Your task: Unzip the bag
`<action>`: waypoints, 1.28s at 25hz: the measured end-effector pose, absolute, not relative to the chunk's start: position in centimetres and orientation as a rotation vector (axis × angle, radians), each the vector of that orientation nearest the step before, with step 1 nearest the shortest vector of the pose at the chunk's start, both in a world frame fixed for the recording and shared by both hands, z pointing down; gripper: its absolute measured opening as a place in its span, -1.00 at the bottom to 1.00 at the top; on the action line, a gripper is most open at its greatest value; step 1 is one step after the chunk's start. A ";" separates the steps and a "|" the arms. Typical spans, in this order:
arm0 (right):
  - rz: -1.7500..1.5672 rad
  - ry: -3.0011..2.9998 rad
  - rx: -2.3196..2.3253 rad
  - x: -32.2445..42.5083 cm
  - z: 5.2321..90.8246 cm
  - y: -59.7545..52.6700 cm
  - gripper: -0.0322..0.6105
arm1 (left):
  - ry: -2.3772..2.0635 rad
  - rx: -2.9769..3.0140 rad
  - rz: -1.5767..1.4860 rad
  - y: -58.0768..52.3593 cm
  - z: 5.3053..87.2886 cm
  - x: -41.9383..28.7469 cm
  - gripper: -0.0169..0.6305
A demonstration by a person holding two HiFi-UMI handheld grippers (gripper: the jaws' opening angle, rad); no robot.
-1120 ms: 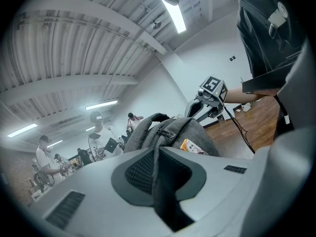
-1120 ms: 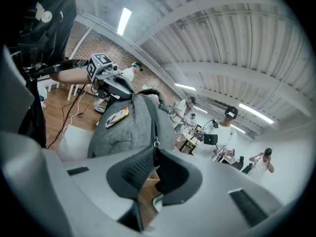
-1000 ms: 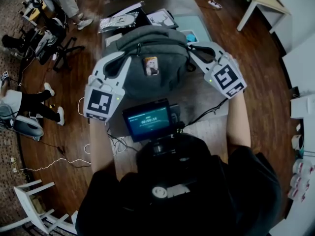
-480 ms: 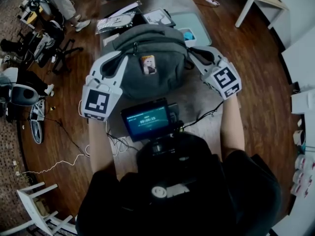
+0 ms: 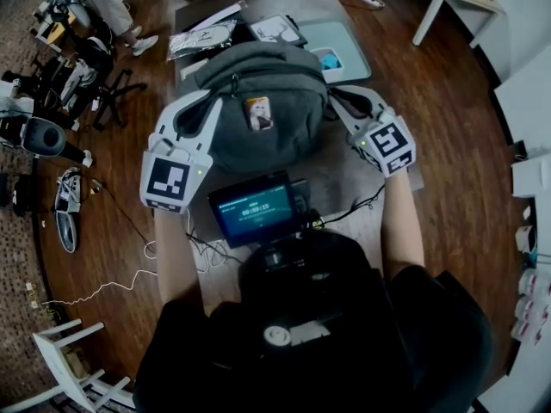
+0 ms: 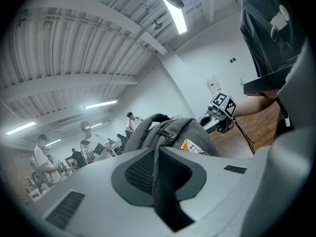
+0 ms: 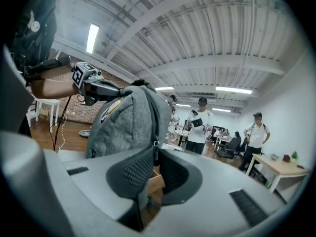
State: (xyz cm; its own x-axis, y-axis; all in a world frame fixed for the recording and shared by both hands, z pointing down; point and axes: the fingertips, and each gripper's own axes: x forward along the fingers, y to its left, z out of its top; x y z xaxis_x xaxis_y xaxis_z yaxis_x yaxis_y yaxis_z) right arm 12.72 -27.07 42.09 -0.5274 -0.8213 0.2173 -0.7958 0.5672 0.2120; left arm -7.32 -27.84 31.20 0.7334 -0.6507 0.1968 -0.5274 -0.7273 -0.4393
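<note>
A grey bag (image 5: 275,76) with a small picture patch (image 5: 260,113) stands on the table (image 5: 344,175) in the head view. My left gripper (image 5: 215,101) is at the bag's left side. In the left gripper view it (image 6: 157,154) is shut on a grey fabric strip that runs up into the bag (image 6: 197,132). My right gripper (image 5: 334,95) is at the bag's right side. In the right gripper view it (image 7: 154,157) is shut on a grey tab that hangs from the metal zipper slider (image 7: 155,142) on the bag (image 7: 128,122).
Papers and a plastic packet (image 5: 207,37) and a teal mat (image 5: 340,46) lie on the table behind the bag. A small screen (image 5: 254,209) hangs in front of the person's chest, with a cable (image 5: 362,200) beside it. Chairs (image 5: 86,67) stand at left, and several people stand in the room.
My right gripper has sunk a little and rolled, its marker cube drawing nearer to the person. The left gripper has held its place on the bag.
</note>
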 end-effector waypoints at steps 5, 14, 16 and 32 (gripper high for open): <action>-0.046 -2.536 1.347 12.8 43.9 -27.2 -0.70 | 0.915 -2.578 -0.489 -27.9 31.3 -7.5 -0.83; 0.044 -2.586 1.389 12.9 45.6 -26.7 -0.70 | 0.924 -2.584 -0.487 -27.8 31.2 -7.2 -0.83; 0.053 -2.595 1.404 13.0 45.9 -26.7 -0.70 | 0.923 -2.588 -0.486 -27.8 31.2 -7.1 -0.83; 0.113 -2.639 1.430 12.9 48.0 -26.4 -0.70 | 0.902 -2.604 -0.478 -27.8 31.1 -7.1 -0.83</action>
